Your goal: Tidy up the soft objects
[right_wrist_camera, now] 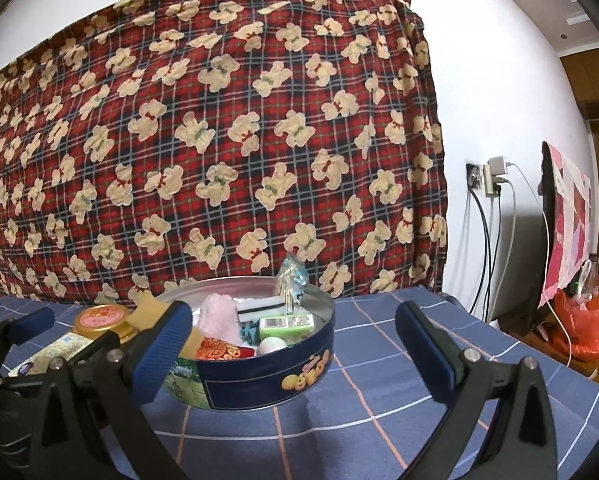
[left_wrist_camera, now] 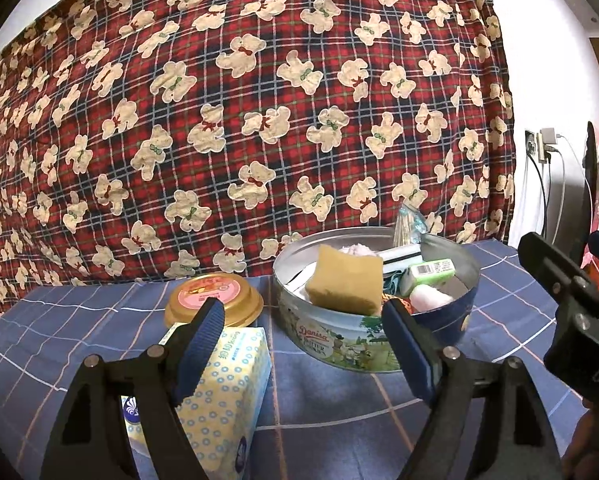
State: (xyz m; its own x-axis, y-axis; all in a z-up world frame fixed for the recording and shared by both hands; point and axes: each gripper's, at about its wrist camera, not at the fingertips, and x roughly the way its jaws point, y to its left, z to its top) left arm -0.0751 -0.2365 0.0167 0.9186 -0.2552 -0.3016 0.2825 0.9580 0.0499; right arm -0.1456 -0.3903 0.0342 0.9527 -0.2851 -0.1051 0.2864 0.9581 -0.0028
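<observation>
Standing on the blue checked tablecloth [right_wrist_camera: 399, 364], the round cookie tin [left_wrist_camera: 339, 340] serves as the anchor for everything else here. Inside it, a yellow sponge [left_wrist_camera: 345, 282] leans upright against the near-left part of the wall, with a pink fluffy cloth [right_wrist_camera: 219, 318] behind it toward the tin's middle. A green-and-white packet [right_wrist_camera: 285, 326] lies in the right half of the tin, a white rounded object [left_wrist_camera: 429, 298] sits just in front of that packet, and a clear bag of thin sticks [right_wrist_camera: 289, 286] pokes up above the far rim. Something red and orange patterned [right_wrist_camera: 215, 350] lies low against the tin's near wall. Left of the tin, close beside it, rests a gold lid with a pink label [left_wrist_camera: 211, 298], and in front of that lid lies a yellow tissue pack [left_wrist_camera: 223, 396] with a blue ring pattern. The left gripper [left_wrist_camera: 303, 344] hovers before the tin's left side, jaws spread wide with nothing between them; its left finger overlaps the tissue pack in the left wrist view, though contact cannot be judged. The right gripper [right_wrist_camera: 295, 344] faces the tin from the front right, jaws likewise apart and empty. Behind the tin hangs a red plaid blanket [right_wrist_camera: 219, 140] printed with cream bears.
</observation>
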